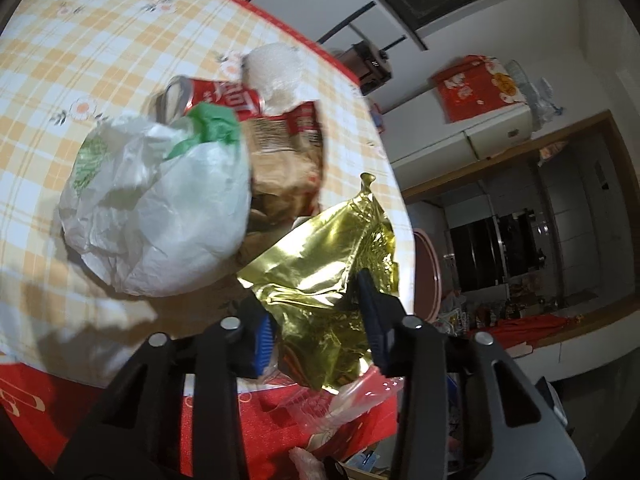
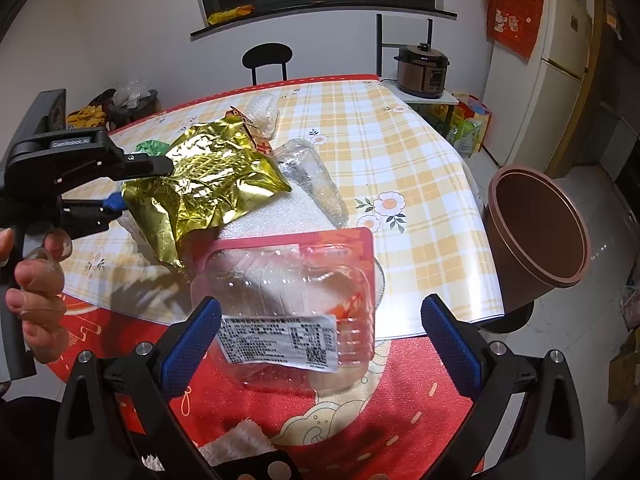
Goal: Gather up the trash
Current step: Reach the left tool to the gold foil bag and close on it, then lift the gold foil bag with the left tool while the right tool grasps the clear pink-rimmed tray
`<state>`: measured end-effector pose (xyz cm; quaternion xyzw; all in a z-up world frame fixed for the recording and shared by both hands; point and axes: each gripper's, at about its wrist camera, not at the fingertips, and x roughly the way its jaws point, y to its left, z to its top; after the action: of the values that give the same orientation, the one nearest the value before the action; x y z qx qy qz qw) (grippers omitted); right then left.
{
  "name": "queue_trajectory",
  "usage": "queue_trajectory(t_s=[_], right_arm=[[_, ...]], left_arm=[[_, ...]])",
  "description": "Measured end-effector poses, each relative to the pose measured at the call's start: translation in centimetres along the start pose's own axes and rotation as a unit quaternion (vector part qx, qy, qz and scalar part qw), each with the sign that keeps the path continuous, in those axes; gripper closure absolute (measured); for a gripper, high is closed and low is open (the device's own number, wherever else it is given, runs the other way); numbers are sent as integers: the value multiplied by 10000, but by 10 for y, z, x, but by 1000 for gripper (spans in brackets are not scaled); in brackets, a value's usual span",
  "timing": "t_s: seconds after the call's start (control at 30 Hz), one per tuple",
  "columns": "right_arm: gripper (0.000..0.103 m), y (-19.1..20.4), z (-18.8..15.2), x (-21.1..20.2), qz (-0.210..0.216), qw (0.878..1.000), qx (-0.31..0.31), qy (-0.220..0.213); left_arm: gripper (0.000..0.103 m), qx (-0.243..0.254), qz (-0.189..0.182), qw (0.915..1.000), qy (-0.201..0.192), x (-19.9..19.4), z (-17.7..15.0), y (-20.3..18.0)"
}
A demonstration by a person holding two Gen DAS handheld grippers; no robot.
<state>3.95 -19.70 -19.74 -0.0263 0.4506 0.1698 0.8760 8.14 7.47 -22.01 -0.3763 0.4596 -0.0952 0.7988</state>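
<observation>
A table covered with a yellow-and-white checked cloth (image 2: 400,168) carries a pile of rubbish; the left gripper (image 1: 316,316), held in a person's hand (image 2: 36,276), is clenched on a crumpled sheet of shiny gold foil wrapper (image 1: 320,248), its blue-padded fingers (image 1: 264,338) pressing the foil from both sides, so that the wrapper hangs lifted above the tabletop near the table's front edge. In the right wrist view the same gold foil (image 2: 208,184) juts out from the black jaws at the left of the picture, raised over the other rubbish.

Beyond the foil, in the left wrist view, lie a crumpled white plastic bag with green print (image 1: 160,208), a red drink can (image 1: 216,96) on its side, a brown and red snack packet (image 1: 284,152) and a wad of white tissue (image 1: 276,68), all close together on the cloth.

The right gripper (image 2: 320,340) is released, its two blue pads wide apart; between them, not touched by either pad, sits a clear plastic clamshell tray with a red backing card and a white printed label (image 2: 288,304), resting at the table's near edge on white paper; behind it lies a clear crumpled plastic bottle (image 2: 312,176).

To the right of the table, just off its edge, stands a brown round waste bin (image 2: 536,232), its mouth tilted toward the camera; a red patterned cloth (image 2: 400,392) hangs down the table's front.
</observation>
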Motion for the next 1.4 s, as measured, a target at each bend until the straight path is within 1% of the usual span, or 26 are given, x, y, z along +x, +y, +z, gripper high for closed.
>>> queue_trajectory(t_s=[0.07,0.3,0.43,0.47,0.5,0.67,0.73,0.9,1.07,1.13,1.27,1.4], right_arm=[[4,1,-1,0,20,10000,-15,16],[4,3,-1,1,70,10000,-18,59],[4,6,-2,1,90,9999,-41,57],[4,6,-2,2,93,9999,-42,61],[4,6,-2,2,97,9999,-43,61],[4,8,0,3,127,9999,-75,44],[4,9,-1,2,134,9999,-78,35],[4,11,-1,3,145,9999,-73,57],[4,16,-2,6,141,9998,-93,98],[4,21,-3,6,112,9998,-140,111],[4,35,-6,9,-115,9995,-244,176],[4,52,-10,11,-396,9984,-348,201]], left_arm=[[69,114,-86,9999,-70,-7,-1,-6],[74,526,-142,9976,-419,-35,-3,-24],[80,742,-216,9952,-605,-50,-3,-33],[84,803,-257,9943,-658,-54,-3,-37],[87,859,-289,9934,-703,-57,-3,-40],[90,1005,-365,9913,-768,-66,-5,-46],[90,1020,-395,9909,-787,-68,-5,-46],[91,1257,-385,9865,-975,-81,-4,-55],[91,1606,-359,9785,-1243,-102,-10,-64],[91,1702,-341,9763,-1289,-108,-14,-64],[91,1828,-298,9739,-1312,-119,-20,-56],[91,1715,-274,9764,-1281,-128,-20,-36]])
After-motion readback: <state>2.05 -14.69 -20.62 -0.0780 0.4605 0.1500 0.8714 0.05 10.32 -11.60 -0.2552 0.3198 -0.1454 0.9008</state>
